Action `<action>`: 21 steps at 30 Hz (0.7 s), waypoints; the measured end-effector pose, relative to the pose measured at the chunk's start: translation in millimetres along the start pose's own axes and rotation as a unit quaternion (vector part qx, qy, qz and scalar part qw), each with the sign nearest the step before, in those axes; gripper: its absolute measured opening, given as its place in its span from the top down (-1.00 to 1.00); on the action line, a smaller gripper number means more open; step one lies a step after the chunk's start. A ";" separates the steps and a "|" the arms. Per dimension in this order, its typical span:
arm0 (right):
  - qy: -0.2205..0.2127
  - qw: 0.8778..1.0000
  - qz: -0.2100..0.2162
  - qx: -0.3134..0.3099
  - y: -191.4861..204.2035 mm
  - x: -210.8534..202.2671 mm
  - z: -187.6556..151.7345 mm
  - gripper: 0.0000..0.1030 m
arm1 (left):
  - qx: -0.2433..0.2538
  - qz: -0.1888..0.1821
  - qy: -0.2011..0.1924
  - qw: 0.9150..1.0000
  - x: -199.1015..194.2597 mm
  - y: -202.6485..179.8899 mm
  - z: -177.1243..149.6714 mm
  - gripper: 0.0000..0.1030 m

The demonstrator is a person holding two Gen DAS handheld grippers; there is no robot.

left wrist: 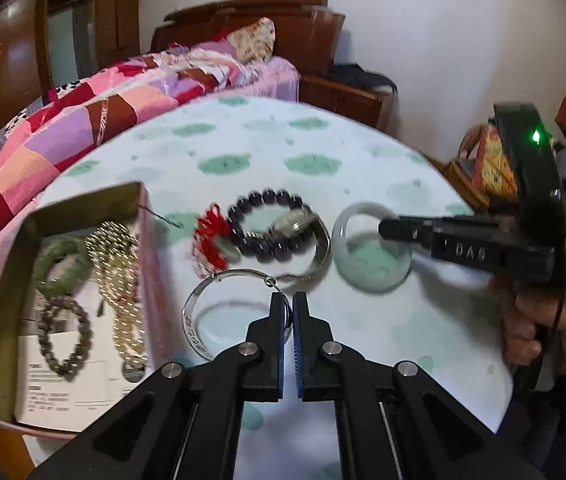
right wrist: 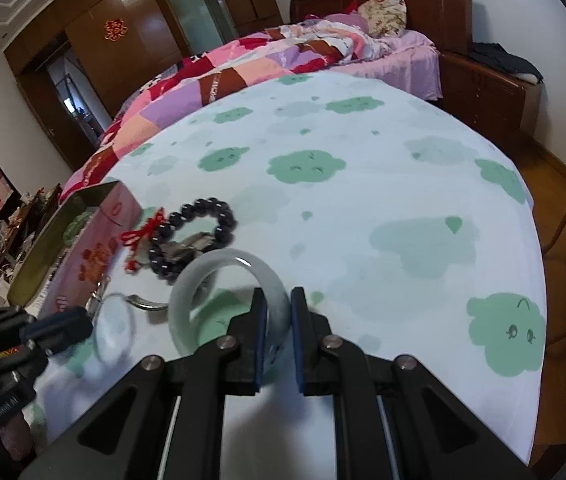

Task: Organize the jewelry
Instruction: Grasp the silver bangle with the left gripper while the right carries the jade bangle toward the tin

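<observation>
Filling up nicely, the box (left wrist: 7, 280) already holds a necklace (left wrist: 117, 276) and two bracelets. Out on the counter (left wrist: 283, 152) wait a watch, beads, red charm; right tool (right wrist: 277, 312) pinches the pale bangle (right wrist: 219, 268), left tool (left wrist: 287, 312) pinches the silver bangle (left wrist: 193, 308).

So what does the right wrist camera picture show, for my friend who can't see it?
The right gripper has its two fingers around the rim of a pale jade bangle on a white tablecloth with green clouds. Behind lie a dark bead bracelet and a red tassel charm, beside a pink box.
</observation>
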State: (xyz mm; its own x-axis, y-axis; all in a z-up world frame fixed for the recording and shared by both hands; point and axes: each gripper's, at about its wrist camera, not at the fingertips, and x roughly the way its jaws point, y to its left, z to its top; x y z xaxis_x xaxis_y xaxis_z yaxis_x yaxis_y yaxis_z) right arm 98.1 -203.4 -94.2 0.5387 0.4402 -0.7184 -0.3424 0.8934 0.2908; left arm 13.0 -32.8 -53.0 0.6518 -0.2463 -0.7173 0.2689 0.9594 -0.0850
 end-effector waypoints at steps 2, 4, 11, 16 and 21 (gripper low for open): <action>-0.004 1.000 0.004 -0.005 4.2 -3.8 0.9 0.73 | -0.005 0.002 -0.014 1.000 -8.4 1.8 2.9 0.95; -0.009 1.000 0.007 -0.010 8.8 -8.2 2.7 0.73 | -0.006 0.001 -0.023 1.000 -13.6 2.8 6.1 0.95; -0.030 0.999 0.018 -0.016 17.7 -24.7 10.7 0.73 | 0.009 0.015 -0.054 0.998 -33.3 -4.8 14.5 0.95; -0.041 0.999 0.027 -0.019 23.7 -32.3 15.2 0.73 | 0.016 0.033 -0.074 0.997 -45.3 -4.6 19.9 0.95; -0.042 0.998 0.034 -0.023 31.9 -31.2 16.2 0.73 | 0.009 0.050 -0.088 0.995 -54.6 4.2 22.9 0.95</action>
State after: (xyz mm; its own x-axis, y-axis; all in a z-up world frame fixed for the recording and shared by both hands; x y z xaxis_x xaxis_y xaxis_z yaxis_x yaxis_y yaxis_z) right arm 82.9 -187.1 -52.3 0.5754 0.5072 -0.6416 -0.4143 0.8571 0.3060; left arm -5.2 -18.4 1.7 0.7896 -0.1707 -0.5894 0.2075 0.9782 -0.0054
